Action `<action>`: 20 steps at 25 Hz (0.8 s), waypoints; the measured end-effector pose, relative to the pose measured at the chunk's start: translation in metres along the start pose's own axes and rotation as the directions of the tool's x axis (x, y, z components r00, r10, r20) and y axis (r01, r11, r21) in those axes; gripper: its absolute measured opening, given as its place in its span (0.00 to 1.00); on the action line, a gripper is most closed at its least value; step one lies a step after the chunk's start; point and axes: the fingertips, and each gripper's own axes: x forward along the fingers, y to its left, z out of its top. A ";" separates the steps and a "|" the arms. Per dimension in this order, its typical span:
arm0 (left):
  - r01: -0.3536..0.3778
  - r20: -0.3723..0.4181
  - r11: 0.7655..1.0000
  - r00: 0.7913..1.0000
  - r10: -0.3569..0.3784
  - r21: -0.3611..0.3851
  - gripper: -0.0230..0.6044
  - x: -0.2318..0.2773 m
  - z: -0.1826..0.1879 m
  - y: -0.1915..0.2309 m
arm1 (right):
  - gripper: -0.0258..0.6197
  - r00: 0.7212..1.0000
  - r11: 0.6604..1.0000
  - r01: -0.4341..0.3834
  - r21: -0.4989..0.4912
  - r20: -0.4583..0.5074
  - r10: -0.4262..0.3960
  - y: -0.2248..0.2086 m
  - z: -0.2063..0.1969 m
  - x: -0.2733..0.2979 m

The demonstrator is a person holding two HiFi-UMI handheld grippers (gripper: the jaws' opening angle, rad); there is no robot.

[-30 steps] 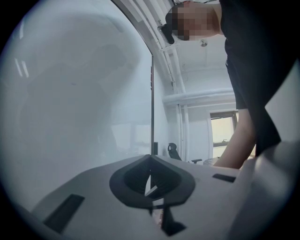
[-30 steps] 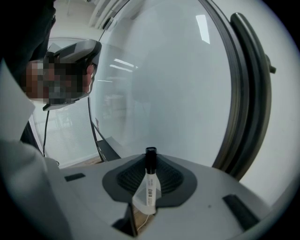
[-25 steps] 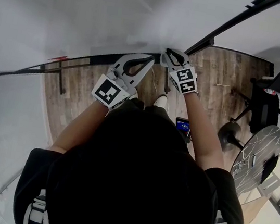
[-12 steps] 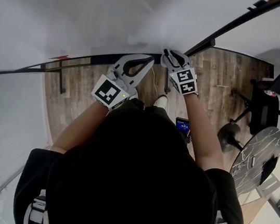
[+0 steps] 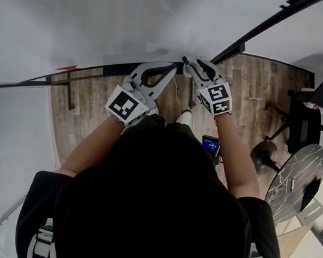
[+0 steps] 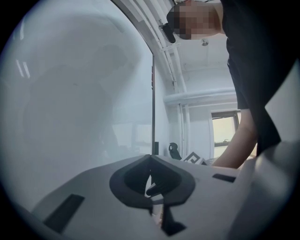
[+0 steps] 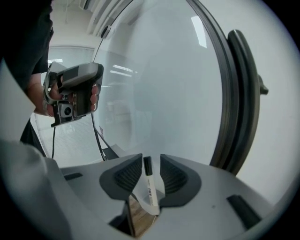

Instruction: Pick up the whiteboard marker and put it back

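Two grey hand-held claws are up against the lower edge of a large glossy white whiteboard (image 5: 107,13), which has a black bar (image 7: 239,103) along its side. The right claw (image 7: 151,158) has its jaws opening. The whiteboard marker (image 7: 150,190) — a white barrel with a black cap — stands between them, cap end toward the whiteboard. A gap shows on either side, so neither ribbed pad presses on it; what it rests on is hidden behind the claw. The left claw (image 6: 151,158) is held level further left along the whiteboard, jaws closed tip to tip with nothing between them. Below the whiteboard lies a wood-plank floor (image 5: 247,84) — a black office chair (image 5: 310,112) stands well away from the whiteboard.
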 end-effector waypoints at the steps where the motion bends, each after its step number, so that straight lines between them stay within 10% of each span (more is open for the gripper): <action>1: -0.003 -0.001 1.000 1.000 0.003 0.002 0.04 0.001 0.001 0.001 | 0.22 1.000 1.000 -0.002 0.000 0.014 0.002 0.001 0.006 -0.004; 20: 0.035 0.030 0.999 0.999 -0.036 0.012 0.04 0.004 0.011 -0.009 | 0.22 0.950 0.996 -0.073 0.043 0.308 0.057 0.033 0.128 -0.099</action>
